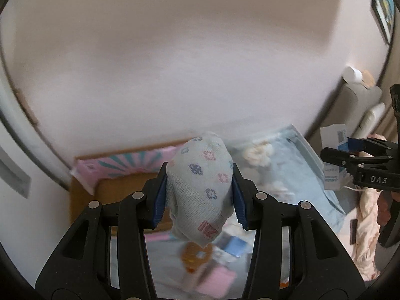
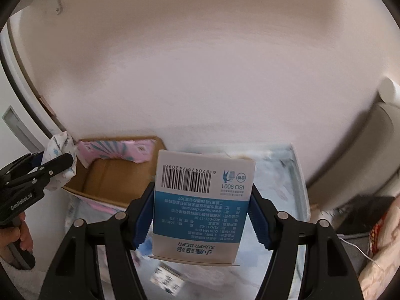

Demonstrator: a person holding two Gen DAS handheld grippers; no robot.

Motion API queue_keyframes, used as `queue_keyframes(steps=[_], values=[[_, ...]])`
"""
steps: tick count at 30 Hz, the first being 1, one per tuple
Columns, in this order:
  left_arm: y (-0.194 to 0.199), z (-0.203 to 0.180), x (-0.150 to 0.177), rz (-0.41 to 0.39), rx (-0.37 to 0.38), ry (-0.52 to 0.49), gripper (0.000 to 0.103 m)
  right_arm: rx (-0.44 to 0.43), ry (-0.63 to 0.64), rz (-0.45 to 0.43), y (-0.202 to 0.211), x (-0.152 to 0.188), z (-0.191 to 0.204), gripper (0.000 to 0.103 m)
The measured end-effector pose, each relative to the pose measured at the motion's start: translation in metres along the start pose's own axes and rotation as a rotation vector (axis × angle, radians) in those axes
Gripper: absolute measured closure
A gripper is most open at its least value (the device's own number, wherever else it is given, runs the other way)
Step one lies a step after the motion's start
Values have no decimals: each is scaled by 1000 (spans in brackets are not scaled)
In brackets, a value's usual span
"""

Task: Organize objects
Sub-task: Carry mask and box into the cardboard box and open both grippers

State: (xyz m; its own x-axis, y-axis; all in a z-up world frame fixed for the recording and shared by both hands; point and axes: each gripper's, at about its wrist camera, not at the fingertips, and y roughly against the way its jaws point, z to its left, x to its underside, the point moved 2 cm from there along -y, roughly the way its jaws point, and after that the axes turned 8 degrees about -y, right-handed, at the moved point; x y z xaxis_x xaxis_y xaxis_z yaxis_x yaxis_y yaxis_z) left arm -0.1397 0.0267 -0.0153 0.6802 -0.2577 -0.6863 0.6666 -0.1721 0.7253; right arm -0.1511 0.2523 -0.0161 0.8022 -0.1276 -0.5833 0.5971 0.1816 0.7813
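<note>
My left tongs [image 1: 200,192] are gripping a patterned sock [image 1: 200,187]; my right tongs [image 2: 201,215] are clamping a blue-and-white box [image 2: 202,207]. Beyond both, I'm seeing a cardboard box [image 2: 112,177] lying open.

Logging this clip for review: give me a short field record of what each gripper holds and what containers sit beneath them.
left gripper: shut on patterned sock, held in the air
right gripper: shut on blue and white box, barcode side facing the camera
cardboard box: open, pink patterned flaps, below and left of the right gripper
blue tray: light blue, against the wall, right of the cardboard box
image quality: lower items blurred, not identifiable
</note>
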Motion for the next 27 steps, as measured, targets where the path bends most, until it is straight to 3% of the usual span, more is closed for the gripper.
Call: queue_keyframes(steps=[6, 14, 27], values=[[-5, 62, -4, 7, -55, 73, 62, -34, 60, 7, -19, -21, 53, 39], [-22, 121, 13, 60, -131, 143, 62, -74, 131, 52, -62, -34, 116, 39], [-81, 172, 46, 206, -119, 220, 62, -107, 235, 185, -146, -25, 176, 39]])
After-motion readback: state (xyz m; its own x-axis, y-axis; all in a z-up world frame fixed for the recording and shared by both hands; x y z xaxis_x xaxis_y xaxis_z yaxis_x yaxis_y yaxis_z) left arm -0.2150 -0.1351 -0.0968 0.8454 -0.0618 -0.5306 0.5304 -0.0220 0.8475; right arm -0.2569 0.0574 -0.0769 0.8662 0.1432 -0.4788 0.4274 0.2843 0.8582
